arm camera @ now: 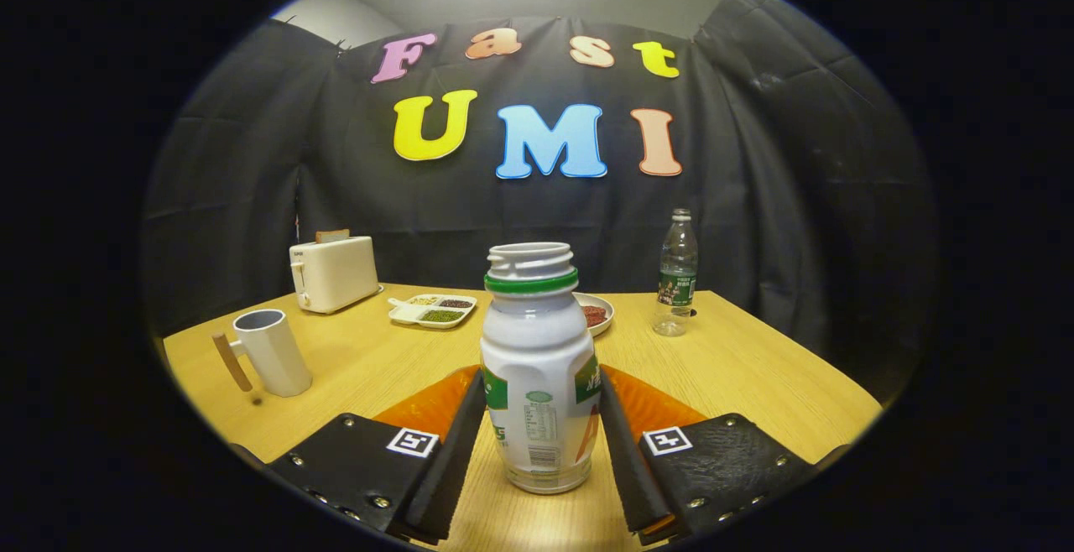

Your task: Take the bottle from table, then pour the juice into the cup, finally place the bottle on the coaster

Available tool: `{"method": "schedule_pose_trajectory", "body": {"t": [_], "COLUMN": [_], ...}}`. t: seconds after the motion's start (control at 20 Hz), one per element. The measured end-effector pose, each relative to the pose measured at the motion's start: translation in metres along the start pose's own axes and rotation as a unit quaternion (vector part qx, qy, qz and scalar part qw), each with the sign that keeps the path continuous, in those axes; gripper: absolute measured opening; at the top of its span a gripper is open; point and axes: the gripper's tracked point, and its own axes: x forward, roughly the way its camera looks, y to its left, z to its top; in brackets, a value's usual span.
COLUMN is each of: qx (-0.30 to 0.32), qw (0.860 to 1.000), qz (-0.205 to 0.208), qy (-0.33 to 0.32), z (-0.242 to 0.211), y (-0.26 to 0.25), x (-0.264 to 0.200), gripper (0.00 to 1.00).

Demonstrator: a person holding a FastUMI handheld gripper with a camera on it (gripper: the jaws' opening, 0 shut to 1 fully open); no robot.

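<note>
Gripper [541, 443] at bottom centre of frame, its two black fingers [457, 451] set narrow around the bottle [537, 367], one on each side. Both inner pads look to be against the bottle's sides, so it reads as held, though contact on the right side is hard to confirm. Bottle is white with a green collar ring, cap off, neck open, upright, clear base sitting on or just at the wooden surface [738, 367] between the fingertips. Orange coaster [650, 405] lies flat right behind the bottle, partly hidden by bottle and fingers, showing on both sides of it.

Left of frame, mid-distance: white cup [270, 352] with wooden handle pointing left, upright, well apart from the bottle.

Farther back, centre: white divided tray [432, 310] with greenish and dark fillings; just right of it a small plate [597, 314] with something reddish, mostly hidden behind the bottle neck. Upper left of the surface: cream toaster [333, 273] with a slice sticking out of the top. Right of centre, far: clear plastic water bottle [675, 273] with green label, upright, near the back edge
</note>
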Motion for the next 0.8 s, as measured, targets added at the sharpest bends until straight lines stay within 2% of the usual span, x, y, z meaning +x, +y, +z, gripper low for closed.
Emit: {"method": "schedule_pose_trajectory", "body": {"t": [0.3,0.5,0.8], "qx": [-0.044,-0.078,-0.172], "qw": [0.998,0.996,0.984], "qz": [-0.033,-0.030,-0.031], "qy": [0.036,0.041,0.017], "z": [0.002,0.008,0.029], "y": [0.009,0.027,0.051], "x": [0.008,0.016,0.025], "gripper": [0.74,0.74,0.74]}}
